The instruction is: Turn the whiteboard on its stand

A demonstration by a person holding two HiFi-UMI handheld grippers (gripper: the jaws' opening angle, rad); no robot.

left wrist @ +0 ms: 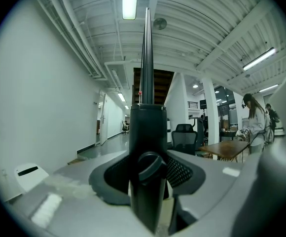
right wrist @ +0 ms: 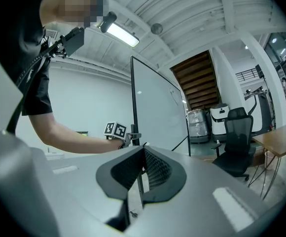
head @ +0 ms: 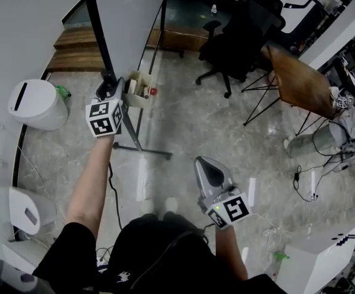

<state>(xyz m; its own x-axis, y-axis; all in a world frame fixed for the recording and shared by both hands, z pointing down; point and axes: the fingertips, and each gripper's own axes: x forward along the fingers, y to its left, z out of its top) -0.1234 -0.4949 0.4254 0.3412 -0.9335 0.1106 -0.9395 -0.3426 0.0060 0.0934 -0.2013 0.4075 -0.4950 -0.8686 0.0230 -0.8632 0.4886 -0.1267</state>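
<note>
The whiteboard (head: 131, 17) stands upright at the top of the head view, its black side post (head: 98, 29) running down to the stand. My left gripper (head: 108, 89) is shut on that post; in the left gripper view the black post (left wrist: 147, 132) with its clamp knob (left wrist: 150, 166) fills the gap between the jaws. My right gripper (head: 207, 163) hangs free in front of my body, apart from the board, jaws together with nothing in them. The right gripper view shows the whiteboard (right wrist: 158, 112) edge-on, with the left gripper (right wrist: 128, 138) at its post.
A marker tray (head: 139, 90) hangs at the board's lower edge, and the stand's foot (head: 142, 149) runs across the floor. A white bin (head: 38, 103) sits left, a black office chair (head: 242, 32) and wooden table (head: 300, 81) right. Cables lie at the right. A person (left wrist: 255, 122) stands far off.
</note>
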